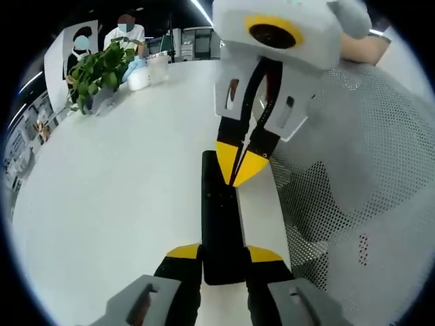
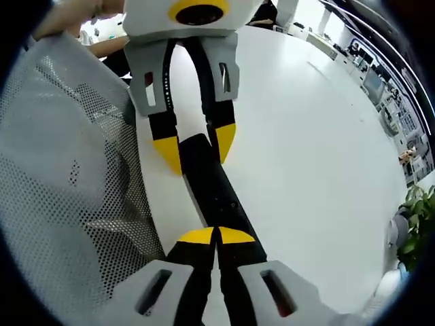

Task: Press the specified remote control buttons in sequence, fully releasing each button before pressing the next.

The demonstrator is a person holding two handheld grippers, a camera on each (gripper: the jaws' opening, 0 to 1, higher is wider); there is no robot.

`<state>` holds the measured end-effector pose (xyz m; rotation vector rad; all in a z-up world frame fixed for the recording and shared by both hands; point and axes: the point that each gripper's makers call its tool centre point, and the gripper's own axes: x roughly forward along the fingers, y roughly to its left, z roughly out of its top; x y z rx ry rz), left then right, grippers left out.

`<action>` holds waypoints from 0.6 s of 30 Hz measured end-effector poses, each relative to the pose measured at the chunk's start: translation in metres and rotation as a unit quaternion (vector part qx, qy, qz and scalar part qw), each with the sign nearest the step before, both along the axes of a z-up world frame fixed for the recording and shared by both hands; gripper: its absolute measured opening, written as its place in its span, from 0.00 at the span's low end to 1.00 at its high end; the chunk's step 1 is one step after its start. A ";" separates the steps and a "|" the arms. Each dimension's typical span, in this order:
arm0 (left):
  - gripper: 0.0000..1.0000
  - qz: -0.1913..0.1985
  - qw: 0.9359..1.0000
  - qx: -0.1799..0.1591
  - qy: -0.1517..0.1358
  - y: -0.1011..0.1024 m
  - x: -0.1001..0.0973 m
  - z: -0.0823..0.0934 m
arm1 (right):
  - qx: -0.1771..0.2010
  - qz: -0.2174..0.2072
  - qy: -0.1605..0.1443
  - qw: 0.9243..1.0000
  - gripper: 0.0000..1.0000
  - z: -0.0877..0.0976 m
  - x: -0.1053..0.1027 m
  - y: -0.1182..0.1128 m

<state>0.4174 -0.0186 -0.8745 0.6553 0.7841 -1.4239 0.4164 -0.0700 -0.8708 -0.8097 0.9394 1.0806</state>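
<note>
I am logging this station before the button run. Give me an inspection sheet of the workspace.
Surface: white table, bare around the remote.
Job's things: black remote lying flat near the table edge.
Clutter: potted plant and white containers at the far end.
Grippers: left gripper straddles one end of the remote; right gripper closed, tips on the remote.
Cables: nothing seen.
Surroundings: grey mesh chair; people beyond the table.

An open-plan office: a broad white desk (image 1: 122, 176) carries a leafy potted plant (image 1: 97, 73), a seated person (image 1: 124, 32) sits at its far end, rows of workstations with monitors (image 2: 380, 81) stand beyond, and strip lights (image 1: 201, 11) run overhead.
</note>
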 end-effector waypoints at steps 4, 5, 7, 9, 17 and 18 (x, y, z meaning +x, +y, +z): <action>0.24 0.000 1.000 0.000 0.000 0.000 0.000 0.000 | -0.004 0.005 -0.004 1.000 0.00 0.000 0.000 0.000; 0.24 0.001 1.000 0.000 0.000 0.000 0.000 0.000 | -0.004 0.004 -0.004 1.000 0.00 0.000 0.000 0.000; 0.24 0.000 1.000 -0.001 0.000 0.000 0.000 0.000 | -0.001 -0.009 0.002 1.000 0.00 0.000 0.001 0.000; 0.24 0.001 1.000 -0.001 0.000 0.000 0.000 0.000 | 0.011 -0.025 0.014 1.000 0.00 0.001 0.001 0.000; 0.24 0.003 1.000 -0.004 0.002 0.000 0.000 0.000 | 0.023 -0.035 0.015 0.999 0.00 0.003 0.003 0.004; 0.24 0.003 1.000 -0.004 0.002 0.000 0.000 0.000 | 0.024 -0.036 0.017 0.999 0.00 0.002 0.003 0.005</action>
